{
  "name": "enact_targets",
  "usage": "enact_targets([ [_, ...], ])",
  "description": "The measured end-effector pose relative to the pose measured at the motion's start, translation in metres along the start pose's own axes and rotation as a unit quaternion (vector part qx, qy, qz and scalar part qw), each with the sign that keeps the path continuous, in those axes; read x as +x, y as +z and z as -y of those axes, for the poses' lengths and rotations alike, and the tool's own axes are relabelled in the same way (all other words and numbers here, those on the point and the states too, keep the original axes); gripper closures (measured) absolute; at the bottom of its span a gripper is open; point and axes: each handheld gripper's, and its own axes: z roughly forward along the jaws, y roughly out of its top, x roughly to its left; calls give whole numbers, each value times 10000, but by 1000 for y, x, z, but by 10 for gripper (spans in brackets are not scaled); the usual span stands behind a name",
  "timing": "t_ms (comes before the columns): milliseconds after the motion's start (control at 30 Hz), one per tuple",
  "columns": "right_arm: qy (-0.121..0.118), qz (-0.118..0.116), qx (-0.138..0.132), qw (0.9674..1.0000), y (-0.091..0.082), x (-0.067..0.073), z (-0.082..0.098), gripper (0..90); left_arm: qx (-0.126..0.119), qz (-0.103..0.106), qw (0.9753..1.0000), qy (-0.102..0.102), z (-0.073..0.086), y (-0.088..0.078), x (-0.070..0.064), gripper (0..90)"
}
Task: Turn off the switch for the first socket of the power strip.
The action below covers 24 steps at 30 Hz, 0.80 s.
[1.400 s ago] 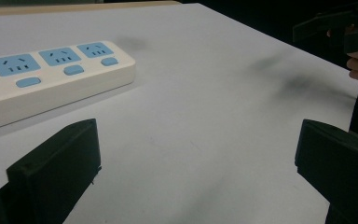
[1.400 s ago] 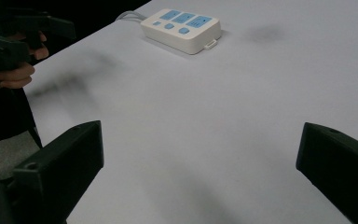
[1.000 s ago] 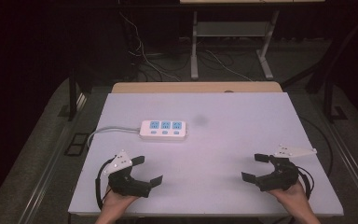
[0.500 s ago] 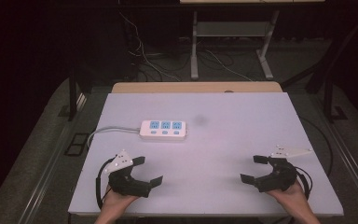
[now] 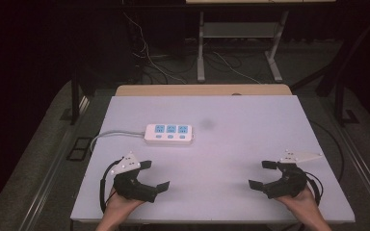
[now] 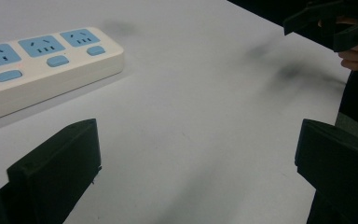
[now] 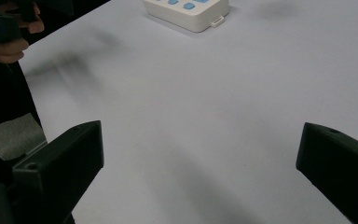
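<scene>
A: What is sitting on the surface point(image 5: 231, 144)?

B: One white power strip point(image 5: 169, 134) with three pale blue socket panels and three small blue switches is lying flat, left of centre and toward the far half. Its white cord point(image 5: 111, 135) is trailing off the left end toward the surface's left edge.

A: And the tongs?

B: There are two. The left tongs point(image 5: 155, 175) are hovering at the near left corner, jaws spread wide and gripping nothing. The right tongs point(image 5: 264, 174) are hovering at the near right, jaws equally wide and also empty. Each is resting in a hand coming in from the near edge.

A: Is anything lying between them and the strip?

B: Just bare white surface. In the left gripper view the strip point(image 6: 42, 60) is lying far left beyond the jaws, with the other hand point(image 6: 356, 53) showing at the far right. In the right gripper view one end of the strip point(image 7: 189, 11) is showing at the far edge.

A: What is around the surface?

B: Dark floor, loose cables point(image 5: 159, 62) and a grey metal frame point(image 5: 236, 38) are standing beyond the far edge.
</scene>
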Motion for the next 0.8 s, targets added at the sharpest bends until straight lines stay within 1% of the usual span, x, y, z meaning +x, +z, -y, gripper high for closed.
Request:
enact_targets([
  [167,-2,7,2,10000,0,0,0,5,107,60,9999,32,-4,1,1,0],
  [500,-9,13,3,10000,-1,0,0,5,175,73,9998,49,-15,0,5,0],
  [567,-7,16,2,10000,-1,0,0,5,189,72,9998,79,-17,0,6,0],
  [800,17,29,-2,10000,-2,0,1,5,247,47,9997,66,-25,2,15,0],
])
